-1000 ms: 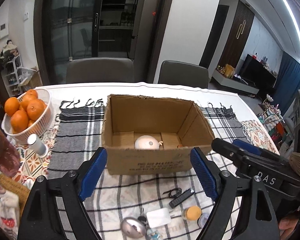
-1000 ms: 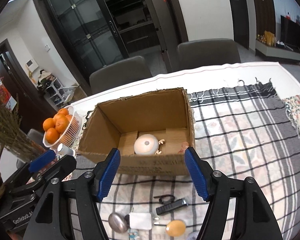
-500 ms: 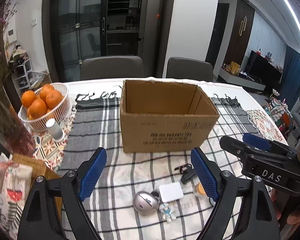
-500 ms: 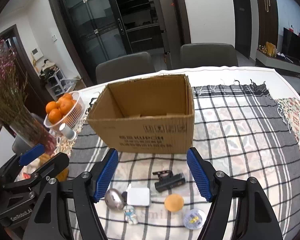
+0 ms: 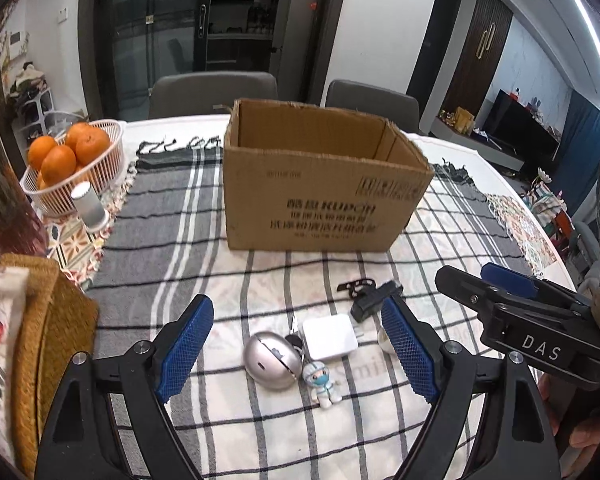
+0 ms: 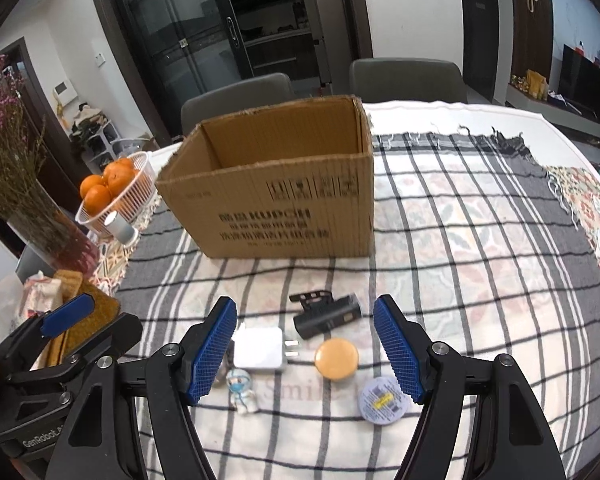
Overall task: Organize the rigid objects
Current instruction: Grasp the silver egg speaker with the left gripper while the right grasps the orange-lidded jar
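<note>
The left hand-held gripper (image 5: 296,354) fills the lower frame, its blue-padded fingers (image 5: 184,350) spread wide, holding nothing. The right hand-held gripper (image 6: 305,350) sits likewise at the bottom, jaws parted and empty.

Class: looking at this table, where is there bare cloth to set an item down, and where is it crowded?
Free: the cloth right of the cardboard box, and the grey strip between box and orange basket. Crowded: in front of the box, around the white charger, black device and silver ball.

The cardboard box (image 5: 320,196) walls hide its inside; its printed text (image 6: 274,226) is blurred.
</note>
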### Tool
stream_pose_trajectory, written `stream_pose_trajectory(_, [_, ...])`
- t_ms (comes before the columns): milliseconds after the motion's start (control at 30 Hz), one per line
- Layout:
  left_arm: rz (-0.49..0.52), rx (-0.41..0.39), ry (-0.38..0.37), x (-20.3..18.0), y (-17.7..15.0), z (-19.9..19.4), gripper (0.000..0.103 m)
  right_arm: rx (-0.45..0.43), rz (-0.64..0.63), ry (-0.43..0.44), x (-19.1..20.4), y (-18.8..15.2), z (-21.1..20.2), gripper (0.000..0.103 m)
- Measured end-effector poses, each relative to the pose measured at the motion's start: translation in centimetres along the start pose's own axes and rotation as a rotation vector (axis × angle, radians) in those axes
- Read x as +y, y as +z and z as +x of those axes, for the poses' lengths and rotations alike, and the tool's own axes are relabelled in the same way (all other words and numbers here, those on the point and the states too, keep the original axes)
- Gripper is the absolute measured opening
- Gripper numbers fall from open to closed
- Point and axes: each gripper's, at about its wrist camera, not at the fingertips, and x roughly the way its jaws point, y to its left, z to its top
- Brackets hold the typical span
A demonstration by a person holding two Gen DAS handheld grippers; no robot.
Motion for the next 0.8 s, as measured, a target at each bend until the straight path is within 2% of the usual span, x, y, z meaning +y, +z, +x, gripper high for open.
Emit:
stream_pose_trajectory(367, [-0.042,0.101,-0.011,1.0,-2.8,3.1,0.086,0.080,0.001,-0.028,-0.4,-2.4,2.6,0.072])
stream_pose_trajectory(800, [-0.084,0.219,-0.002,2.1,-4.7,7.2,0.086,0.181,0.021,-0.062,-1.1,-3.9,6.2,0.072])
